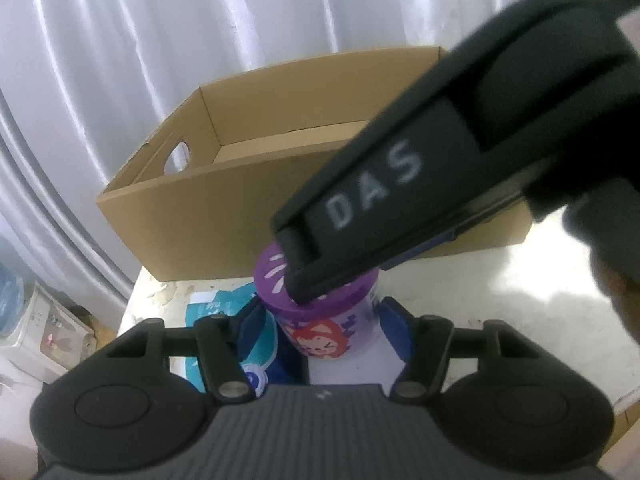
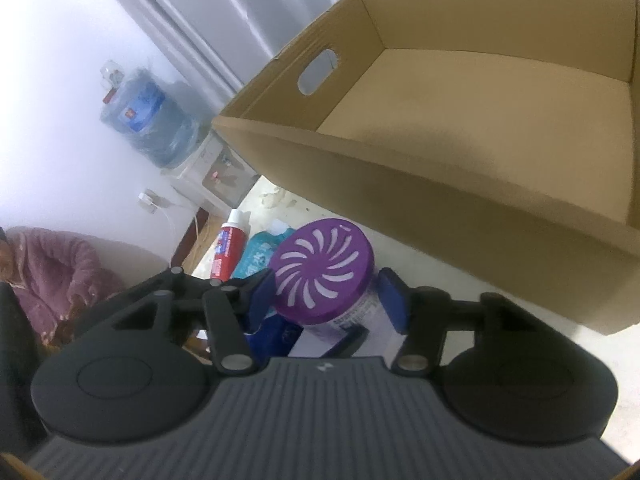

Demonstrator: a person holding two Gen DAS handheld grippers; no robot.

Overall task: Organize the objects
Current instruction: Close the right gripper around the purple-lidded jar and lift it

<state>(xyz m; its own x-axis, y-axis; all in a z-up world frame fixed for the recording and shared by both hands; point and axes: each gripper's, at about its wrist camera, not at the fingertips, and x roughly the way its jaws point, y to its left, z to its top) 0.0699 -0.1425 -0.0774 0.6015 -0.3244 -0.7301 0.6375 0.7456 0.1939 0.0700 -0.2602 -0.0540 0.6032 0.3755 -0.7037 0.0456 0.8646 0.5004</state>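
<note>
I pinch the purple-lidded rigid plastic canister [image 1: 320, 320] with the left gripper [image 1: 320, 332]; right gripper [image 2: 326, 300] jaws straddle its lid, contact unclear. Light, slippery: grip mid-body; cardboard box [image 2: 400, 200] at twelve o'clock.

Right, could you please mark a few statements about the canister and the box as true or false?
1. The cardboard box has a handle cut-out in one wall. True.
2. The canister has a green lid. False: the lid is purple with a white swirl.
3. The canister lies inside the box. False: it stands upright on the table, in front of the box.
4. The canister sits between the jaws of both the left gripper and the right gripper. True.
5. The red tube is in the box. False: it lies on the table.
</note>
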